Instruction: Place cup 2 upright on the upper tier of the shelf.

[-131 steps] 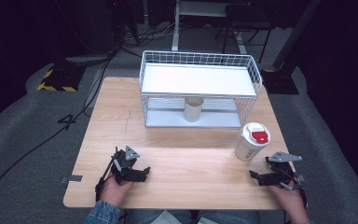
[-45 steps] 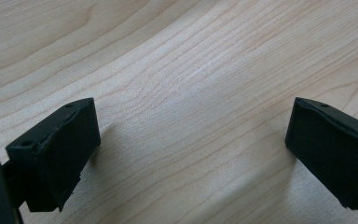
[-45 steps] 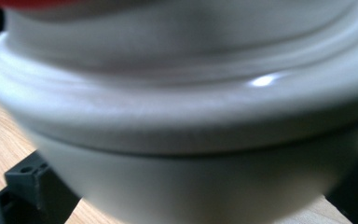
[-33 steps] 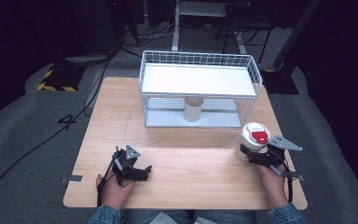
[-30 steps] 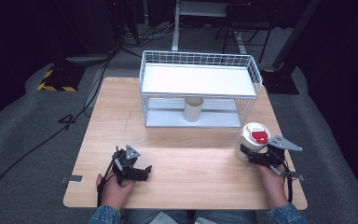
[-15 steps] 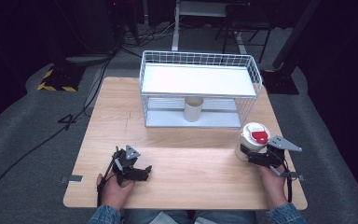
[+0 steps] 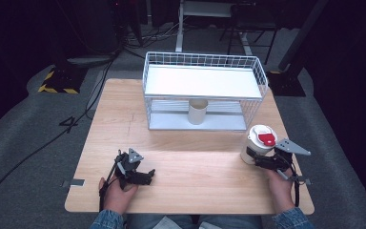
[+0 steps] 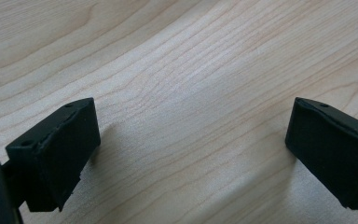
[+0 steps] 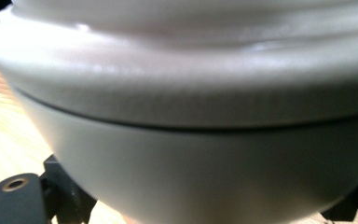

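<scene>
A white cup with a red-marked lid (image 7: 258, 142) stands upright on the right of the wooden table (image 7: 195, 157). My right gripper (image 7: 254, 158) is at its lower side, jaws either side of the cup and shut on it. The right gripper view shows the cup's white wall and lid rim (image 9: 191, 116) very close, with the jaw bases at the bottom corners. My left gripper (image 7: 147, 175) rests near the front left of the table. Its jaws are open over bare wood (image 8: 191, 154) with nothing between them.
A white wire rack (image 7: 202, 57) with a flat white shelf stands at the back of the table. A plain white cup (image 7: 198, 111) sits under the shelf on its lower level. Dark floor with cables surrounds the table.
Several seconds ago my right gripper lay nearer the front edge, apart from the cup; it has moved up around the cup's base. Over the last second nothing has visibly moved.
</scene>
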A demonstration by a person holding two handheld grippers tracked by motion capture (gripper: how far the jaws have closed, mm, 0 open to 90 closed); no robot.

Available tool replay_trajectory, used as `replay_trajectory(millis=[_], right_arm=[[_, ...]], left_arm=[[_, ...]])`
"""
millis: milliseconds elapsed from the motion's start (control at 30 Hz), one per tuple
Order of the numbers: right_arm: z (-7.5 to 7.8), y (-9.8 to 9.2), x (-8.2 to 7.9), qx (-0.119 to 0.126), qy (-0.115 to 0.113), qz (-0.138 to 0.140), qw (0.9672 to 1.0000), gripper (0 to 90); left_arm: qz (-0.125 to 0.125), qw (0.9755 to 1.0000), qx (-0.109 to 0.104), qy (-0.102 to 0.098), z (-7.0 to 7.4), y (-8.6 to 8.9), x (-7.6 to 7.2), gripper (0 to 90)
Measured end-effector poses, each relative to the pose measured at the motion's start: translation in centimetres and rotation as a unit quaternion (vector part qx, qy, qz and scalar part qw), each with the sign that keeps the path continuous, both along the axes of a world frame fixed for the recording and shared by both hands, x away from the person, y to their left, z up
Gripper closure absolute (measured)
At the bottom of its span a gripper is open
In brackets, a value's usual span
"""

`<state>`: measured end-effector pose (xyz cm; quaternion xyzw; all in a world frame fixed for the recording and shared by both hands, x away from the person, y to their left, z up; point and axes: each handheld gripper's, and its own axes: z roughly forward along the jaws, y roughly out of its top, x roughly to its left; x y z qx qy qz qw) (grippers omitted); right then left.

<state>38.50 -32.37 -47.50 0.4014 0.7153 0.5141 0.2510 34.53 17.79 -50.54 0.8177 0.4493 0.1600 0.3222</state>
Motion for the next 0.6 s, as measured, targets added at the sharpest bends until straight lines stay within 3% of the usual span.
replay_trajectory(millis=[267, 400, 600], right_arm=[[0.9, -0.3, -0.1, 0.011, -0.011, 0.002, 0.9999, 13.5], [1.9, -0.4, 0.0, 0.023, -0.003, 0.008, 0.9997, 13.5], [3.4, -0.1, -0.1, 0.022, -0.018, 0.015, 0.9995, 13.5]], left_arm=[[0.000, 1.0000, 0.000, 0.000, 0.0, 0.0, 0.0, 3.6], [0.000, 1.0000, 0.000, 0.000, 0.0, 0.0, 0.0, 3.6], [0.000, 1.0000, 0.000, 0.000, 0.0, 0.0, 0.0, 3.6]])
